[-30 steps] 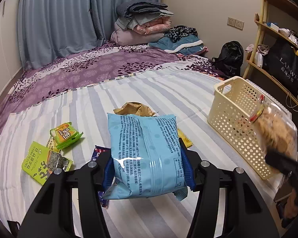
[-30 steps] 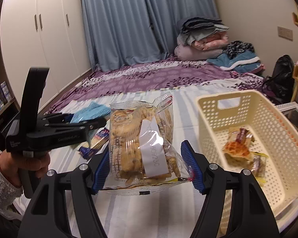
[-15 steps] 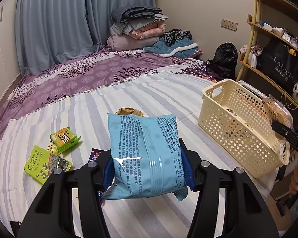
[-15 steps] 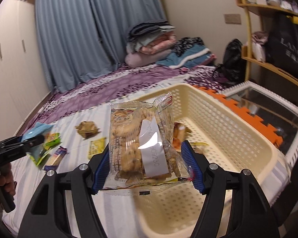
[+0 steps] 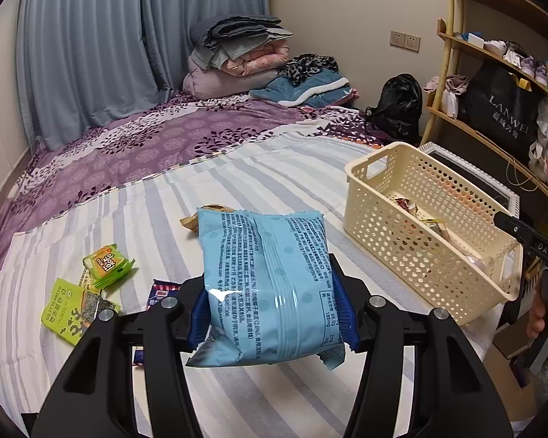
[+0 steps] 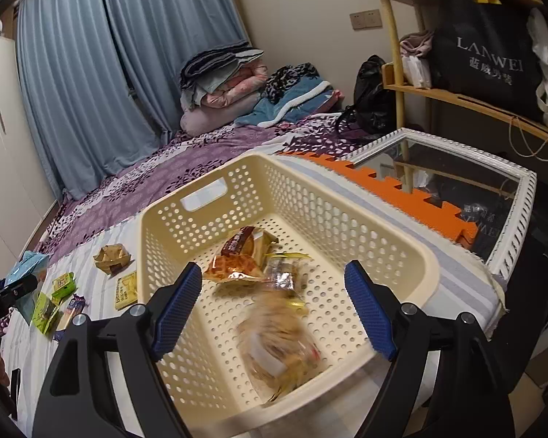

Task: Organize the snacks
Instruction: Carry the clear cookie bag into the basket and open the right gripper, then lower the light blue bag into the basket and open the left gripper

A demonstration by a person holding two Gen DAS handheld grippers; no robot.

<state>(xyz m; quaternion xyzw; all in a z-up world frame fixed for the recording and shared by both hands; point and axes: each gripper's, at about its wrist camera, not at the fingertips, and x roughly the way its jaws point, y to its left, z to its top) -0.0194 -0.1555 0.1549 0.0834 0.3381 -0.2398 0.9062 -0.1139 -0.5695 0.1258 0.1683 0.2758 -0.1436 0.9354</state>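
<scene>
While basket (image 5: 425, 252) walls hide it, cookies (image 6: 279, 346) blur.

The basket (image 5: 413, 252) sits right of the loose packets (image 5: 107, 264) (cookie bag (image 6: 277, 343) seemingly inside).

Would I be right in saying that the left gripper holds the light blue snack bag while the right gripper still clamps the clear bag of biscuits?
Not quite: in the right wrist view the right gripper has just opened, and the clear bag of biscuits is dropping, blurred, into the cream basket. The left gripper does hold the light blue snack bag.
</scene>
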